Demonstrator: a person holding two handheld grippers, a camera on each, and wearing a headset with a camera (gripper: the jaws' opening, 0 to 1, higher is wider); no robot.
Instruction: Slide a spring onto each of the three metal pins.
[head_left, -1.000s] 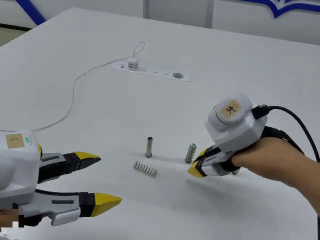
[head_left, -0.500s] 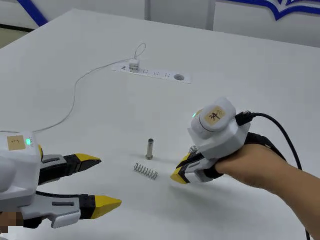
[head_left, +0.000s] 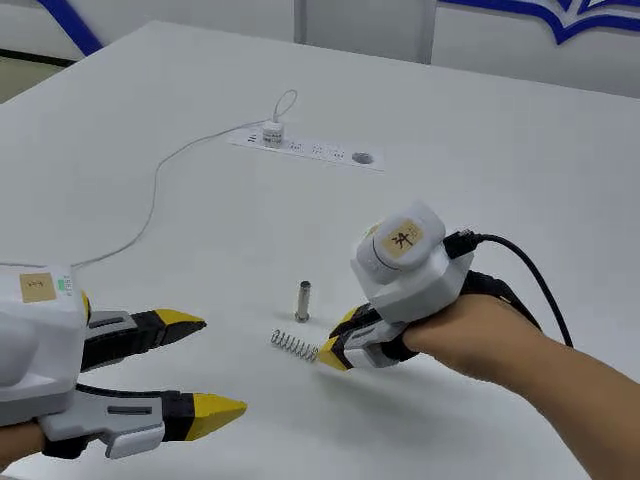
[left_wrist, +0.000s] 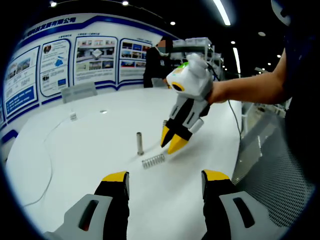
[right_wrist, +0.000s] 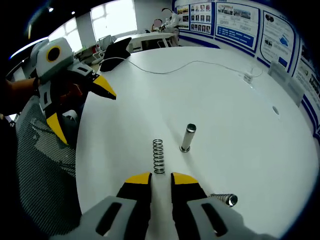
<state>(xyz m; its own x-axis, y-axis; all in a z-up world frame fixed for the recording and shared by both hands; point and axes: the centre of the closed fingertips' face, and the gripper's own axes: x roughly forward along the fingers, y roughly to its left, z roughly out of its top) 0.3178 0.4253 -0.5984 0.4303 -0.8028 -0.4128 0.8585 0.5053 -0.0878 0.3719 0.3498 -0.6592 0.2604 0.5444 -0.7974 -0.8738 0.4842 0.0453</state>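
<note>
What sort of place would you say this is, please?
Likely an indoor lab or demonstration hall: blue-trimmed display boards line the wall, a large white table serves as workbench, and a power strip lies on it.

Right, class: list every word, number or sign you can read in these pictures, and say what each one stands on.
No text can be read for certain.
Tan sticker on top of the right gripper: handwritten marks, illegible.
Paper label on the left gripper: too faint to read.
Wall posters: headings and print too small and blurred.
Power strip: markings too small.
</note>
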